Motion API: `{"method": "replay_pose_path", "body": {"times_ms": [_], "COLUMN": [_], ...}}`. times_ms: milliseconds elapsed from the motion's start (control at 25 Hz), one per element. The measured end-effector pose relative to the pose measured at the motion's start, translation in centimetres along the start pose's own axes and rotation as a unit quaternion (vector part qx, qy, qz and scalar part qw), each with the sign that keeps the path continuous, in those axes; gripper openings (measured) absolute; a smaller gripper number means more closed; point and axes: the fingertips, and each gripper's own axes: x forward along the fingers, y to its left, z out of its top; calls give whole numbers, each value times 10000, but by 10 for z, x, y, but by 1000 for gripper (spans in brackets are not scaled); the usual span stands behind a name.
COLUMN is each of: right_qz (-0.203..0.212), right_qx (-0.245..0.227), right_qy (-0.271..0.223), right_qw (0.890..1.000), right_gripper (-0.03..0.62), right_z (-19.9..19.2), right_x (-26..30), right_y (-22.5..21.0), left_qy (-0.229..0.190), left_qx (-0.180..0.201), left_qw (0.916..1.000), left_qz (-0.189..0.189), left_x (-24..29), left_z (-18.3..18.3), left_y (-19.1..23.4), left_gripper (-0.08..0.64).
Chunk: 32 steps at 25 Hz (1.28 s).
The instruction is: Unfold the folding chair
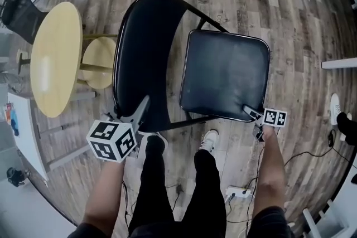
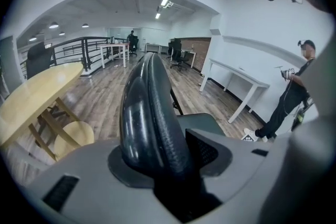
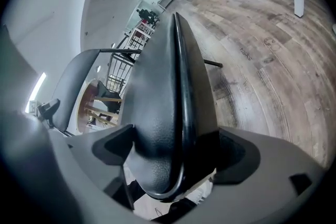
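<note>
The folding chair stands in front of me with its black padded backrest (image 1: 146,47) to the left and its black seat (image 1: 226,72) swung out to the right, near level. My left gripper (image 1: 140,110) is shut on the backrest's near edge; in the left gripper view the backrest (image 2: 149,113) fills the gap between the jaws of the left gripper (image 2: 157,162). My right gripper (image 1: 252,113) is shut on the seat's near right corner. In the right gripper view the seat (image 3: 173,92) runs edge-on between the jaws of the right gripper (image 3: 176,162).
A round wooden table (image 1: 54,58) and a wooden stool (image 1: 99,61) stand close to the chair's left. My legs and white shoes (image 1: 210,140) are just behind the chair. A power strip with cables (image 1: 240,193) lies on the floor. Another person (image 2: 294,97) stands at the right.
</note>
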Motion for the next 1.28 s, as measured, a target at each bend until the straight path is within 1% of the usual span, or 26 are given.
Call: {"method": "replay_pose_path", "body": {"times_ms": [80, 200, 240, 320, 400, 480, 520, 600, 680, 720, 760, 800, 840, 880, 920, 960, 1000, 1040, 1080, 1200, 1280], "right_qz": [94, 143, 125, 62, -108, -537, -782, -1084, -1153, -1182, -1228, -1286, -1356, -1458, -1595, -1745, -1872, -1962, -2025, -2165, -2190], "right_qx": [-23, -241, -325, -444, -506, -716, -863, -1195, -1681, -1950, -2190, -2388, -2563, -2734, -2904, -3058, -3185, -3278, -3320, -3227, -3237], "right_qy": [-30, -62, -62, -109, -352, -895, -1220, -1698, -1887, -1961, -2054, -2159, -2263, -2368, -2490, -2634, -2784, -2914, -3019, -3288, -3472], "right_qw": [9999, 9996, 9994, 9989, 9980, 9920, 9857, 9722, 9606, 9537, 9459, 9380, 9299, 9208, 9101, 8981, 8865, 8770, 8704, 8607, 8525], "right_gripper": [439, 437, 439, 437, 437, 437, 437, 436, 431, 417, 376, 313, 260, 230, 157, 89, 43, 17, 17, 15, 15], "right_z": [-1, 3, 5, 7, 10, 20, 25, 24, 13, 7, 2, -3, -10, -18, -26, -34, -42, -52, -62, -96, -114], "right_x": [0, -3, -6, -16, -35, -65, -83, -116, -140, -150, -160, -169, -179, -191, -203, -216, -227, -235, -241, -276, -301], "right_y": [-4, -7, -8, -10, -10, -8, 0, 38, 100, 133, 165, 196, 227, 257, 285, 312, 337, 359, 379, 426, 459], "left_qy": [-29, -53, -64, -127, -248, -392, -475, -636, -808, -912, -1019, -1112, -1186, -1246, -1306, -1374, -1444, -1514, -1584, -1744, -1819], "left_qx": [22, 74, 115, 180, 74, -131, -215, -328, -367, -346, -304, -253, -207, -176, -171, -188, -209, -208, -173, 16, 27], "left_qw": [10000, 10000, 9999, 9997, 9996, 9990, 9984, 9966, 9951, 9944, 9937, 9931, 9924, 9918, 9911, 9902, 9893, 9882, 9871, 9834, 9811], "left_qz": [0, 1, 18, 67, 86, 153, 230, 399, 434, 398, 342, 284, 239, 213, 195, 155, 75, -38, -162, -505, -660], "left_x": [2, 3, 3, -4, -22, -46, -59, -85, -107, -117, -126, -134, -142, -151, -161, -173, -185, -198, -212, -251, -281], "left_z": [0, 1, 2, 2, -1, -5, -7, -9, -7, -4, -1, 2, 3, 4, 4, 4, 4, 2, -2, -22, -31], "left_y": [-5, -5, -4, -3, -1, 3, 6, 9, 5, 0, -6, -12, -18, -24, -30, -36, -43, -49, -57, -90, -106], "left_gripper": [187, 189, 196, 235, 260, 288, 288, 287, 285, 284, 282, 268, 236, 205, 154, 70, 24, 7, 6, 6, 6]}}
